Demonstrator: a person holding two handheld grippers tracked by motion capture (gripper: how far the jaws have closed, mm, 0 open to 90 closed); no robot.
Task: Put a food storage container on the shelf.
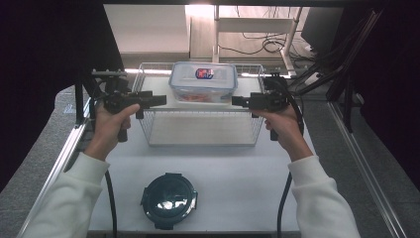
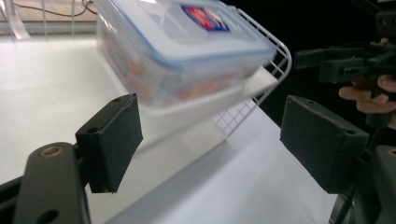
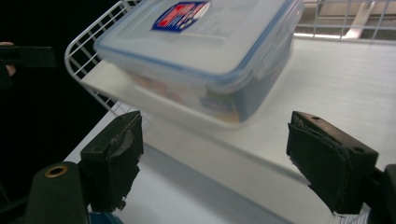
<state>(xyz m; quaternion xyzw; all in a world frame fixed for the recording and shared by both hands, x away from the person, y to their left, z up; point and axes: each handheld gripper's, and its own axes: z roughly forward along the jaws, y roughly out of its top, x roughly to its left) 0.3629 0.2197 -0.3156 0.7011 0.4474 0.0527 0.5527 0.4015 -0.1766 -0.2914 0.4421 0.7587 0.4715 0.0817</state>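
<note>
Grippers, two, hand-held, facing each other across a wire basket. Left gripper (image 1: 161, 100): black body, jaws spread apart with nothing between the pads; it sits just beside the left edge of the basket, level with the container. In the left gripper view its own jaws (image 2: 210, 140) stand wide, framing the container ahead without touching it. Right gripper (image 1: 236, 101): same make, jaws apart and clasping nothing, held just beside the right edge of the basket. In the right gripper view (image 3: 215, 154) both pads stand clear of the container, which lies beyond them.

Container (image 1: 203, 81): rectangular, clear plastic, with a blue-rimmed clip lid and a red-and-blue label on top; orange contents show through its wall. It rests on a white shelf (image 1: 168, 101) set across the upper far part of the wire basket (image 1: 198, 144), between the two grippers and untouched by either.

Round container (image 1: 169, 200): dark, with a clip lid, on the near part of the white table (image 1: 237, 173), well apart from the basket and between the person's forearms.

Sleeves: white, entering from the near edge. Cables trail from each gripper toward the near edge.
</note>
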